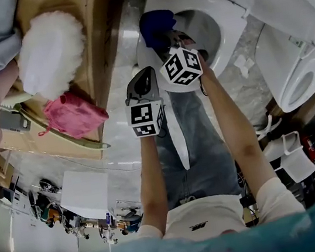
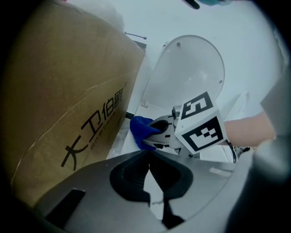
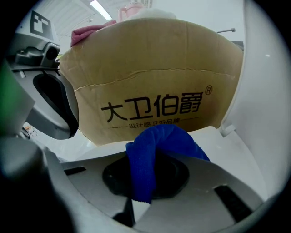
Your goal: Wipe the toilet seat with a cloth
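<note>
- Clenched in the right gripper (image 3: 150, 173), the blue cloth (image 3: 166, 141) is bunched, with one fold hanging down between the jaws.
- That cloth sits at the edge of the white toilet seat (image 1: 232, 33), on the side next to a cardboard box (image 3: 154, 73); I cannot tell whether it touches the seat.
- Behind the seat, the toilet lid (image 2: 191, 73) stands raised.
- Near the right gripper, the left gripper (image 2: 149, 179) has its jaws clenched together on nothing.
- On top of the box lie a pink rag (image 1: 73, 115) and a fluffy white bundle (image 1: 51, 50).
</note>
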